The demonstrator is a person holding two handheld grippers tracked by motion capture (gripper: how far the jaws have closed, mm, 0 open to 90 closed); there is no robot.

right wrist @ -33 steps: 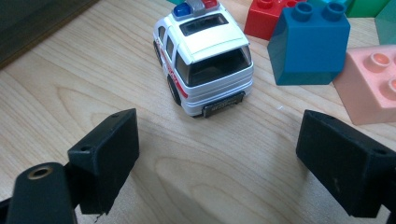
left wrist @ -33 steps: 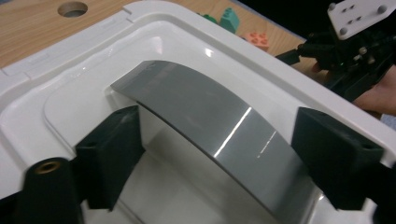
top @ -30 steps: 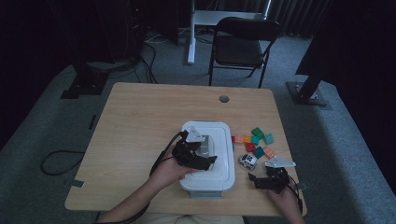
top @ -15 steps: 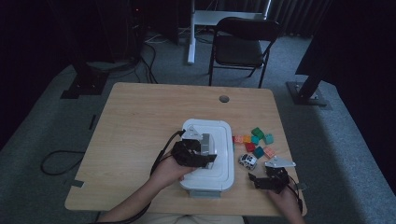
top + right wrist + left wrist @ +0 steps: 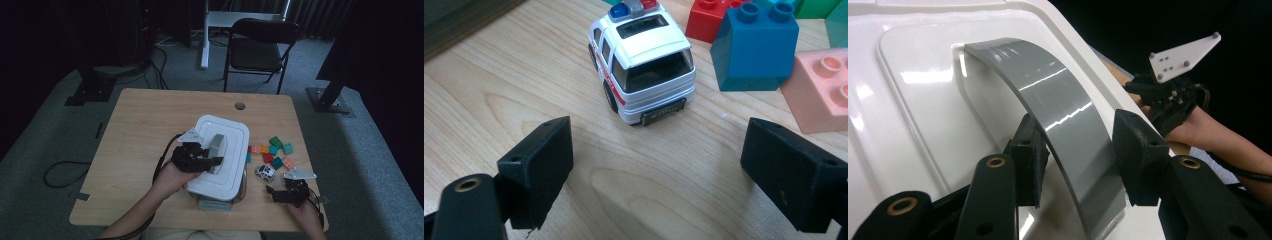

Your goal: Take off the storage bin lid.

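Note:
A white box lid [image 5: 231,150] with a grey arched handle [image 5: 218,146] sits on a clear box [image 5: 220,202] at the table's middle. My left gripper [image 5: 212,160] reaches over the lid from the left. Its jaws have just been closing, and both pads now press on the grey handle [image 5: 1058,110], one on each edge, above the lid [image 5: 908,125]. My right gripper [image 5: 659,150] rests open low over the table near the front right [image 5: 277,192]. A white toy police car [image 5: 644,55] stands just beyond its jaws, apart from them.
Several coloured bricks [image 5: 275,150] lie right of the box, among them a blue brick [image 5: 754,45], a red brick [image 5: 706,17] and a pink brick [image 5: 824,90] close behind the car. Bare tabletop [image 5: 150,130] spreads left and behind. A folding chair [image 5: 255,50] stands past the far edge.
The left gripper's jaws have closed onto the grey handle, and the hand shifted slightly along the lid. The right gripper has kept still.

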